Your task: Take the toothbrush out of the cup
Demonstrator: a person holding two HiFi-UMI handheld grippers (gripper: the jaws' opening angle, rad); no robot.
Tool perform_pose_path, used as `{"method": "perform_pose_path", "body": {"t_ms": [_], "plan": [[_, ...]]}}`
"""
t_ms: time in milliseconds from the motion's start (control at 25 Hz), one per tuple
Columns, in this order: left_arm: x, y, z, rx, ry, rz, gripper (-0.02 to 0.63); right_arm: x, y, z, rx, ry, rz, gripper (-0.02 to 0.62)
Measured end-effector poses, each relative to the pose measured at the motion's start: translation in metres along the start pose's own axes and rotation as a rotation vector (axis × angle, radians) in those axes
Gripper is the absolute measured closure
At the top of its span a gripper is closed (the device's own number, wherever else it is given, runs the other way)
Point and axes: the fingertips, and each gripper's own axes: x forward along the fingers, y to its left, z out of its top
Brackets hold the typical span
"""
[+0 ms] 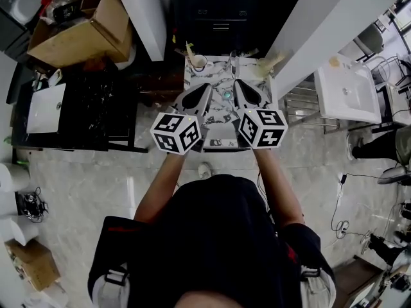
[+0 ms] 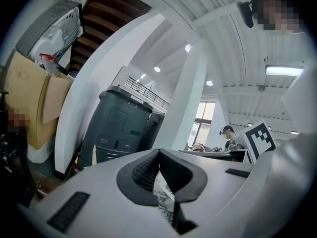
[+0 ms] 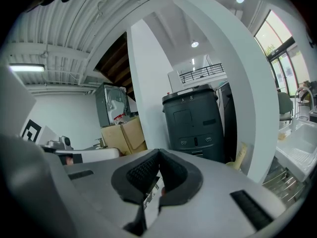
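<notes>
The left tongs (image 1: 204,88) and right tongs (image 1: 239,85) are held clenched and empty over the table (image 1: 217,111), the toothbrush (image 1: 189,49) is left in the cup (image 1: 200,62) at the far corner, and the cup could be knocked over if the tongs are not opened.

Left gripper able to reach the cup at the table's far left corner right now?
Probably yes. The cup stands just beyond the left gripper on the table, with nothing visible between them. The gripper's jaws are shut, though, so they would have to open first.
</notes>
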Motion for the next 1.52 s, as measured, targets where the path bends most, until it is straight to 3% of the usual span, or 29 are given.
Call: {"method": "perform_pose_path", "body": {"t_ms": [640,1520], "plan": [[0.025,0.005,-0.023,-0.021,0.059,-0.035,0.595,0.010,-0.021,-0.012,0.040,0.008,-0.037,0.561],[0.105,-0.003,-0.064,-0.072,0.117,-0.001,0.595,0.022,-0.126,-0.029,0.061,0.072,-0.082,0.561]]}}
